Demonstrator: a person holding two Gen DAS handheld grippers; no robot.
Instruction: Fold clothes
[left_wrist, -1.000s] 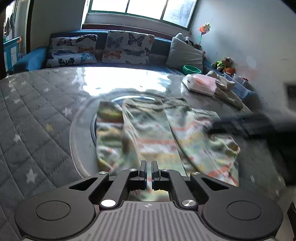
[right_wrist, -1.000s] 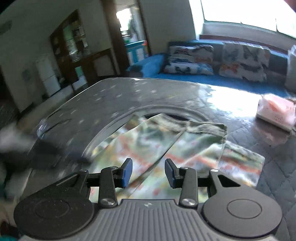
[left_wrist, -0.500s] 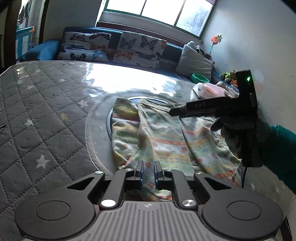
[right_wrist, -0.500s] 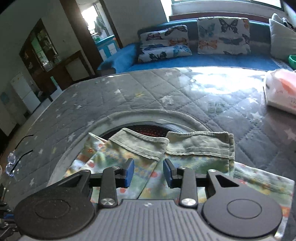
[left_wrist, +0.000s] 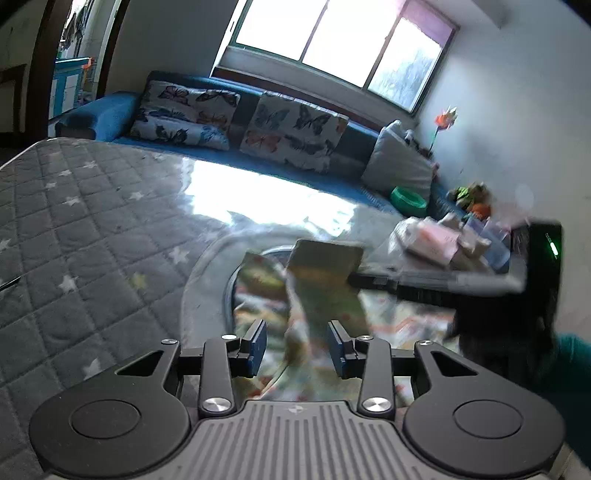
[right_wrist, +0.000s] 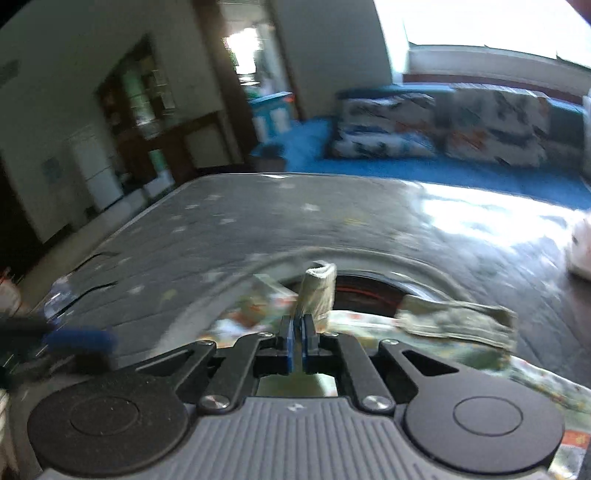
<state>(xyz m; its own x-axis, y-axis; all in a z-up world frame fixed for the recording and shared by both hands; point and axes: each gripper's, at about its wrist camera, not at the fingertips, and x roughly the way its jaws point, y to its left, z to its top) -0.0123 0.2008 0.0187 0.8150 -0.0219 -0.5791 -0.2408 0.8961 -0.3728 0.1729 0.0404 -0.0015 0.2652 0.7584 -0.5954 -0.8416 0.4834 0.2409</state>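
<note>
Pale trousers with a coloured print (left_wrist: 258, 295) lie on the grey quilted table. My left gripper (left_wrist: 295, 343) hovers over their near end with its jaws opening. A raised ridge of cloth stands between the blue pads (left_wrist: 256, 343), which do not press on it. My right gripper (right_wrist: 298, 325) is shut on a trouser end, and its greenish hem (right_wrist: 319, 284) sticks up past the fingertips. In the left wrist view the right gripper (left_wrist: 369, 280) reaches in from the right and holds that lifted end (left_wrist: 325, 258). The other hem (right_wrist: 458, 321) lies flat to the right.
The star-quilted table cover (left_wrist: 92, 229) has a round rimmed opening (right_wrist: 369, 290) under the trousers. A pile of folded clothes (left_wrist: 436, 240) sits at the far right. Behind are a blue sofa with butterfly cushions (left_wrist: 291, 129) and a green bowl (left_wrist: 408, 199). A teal sleeve (left_wrist: 569, 365) is at right.
My left gripper has opened and let go of the cloth it pinched. My right gripper has closed on a trouser end and lifted it.
</note>
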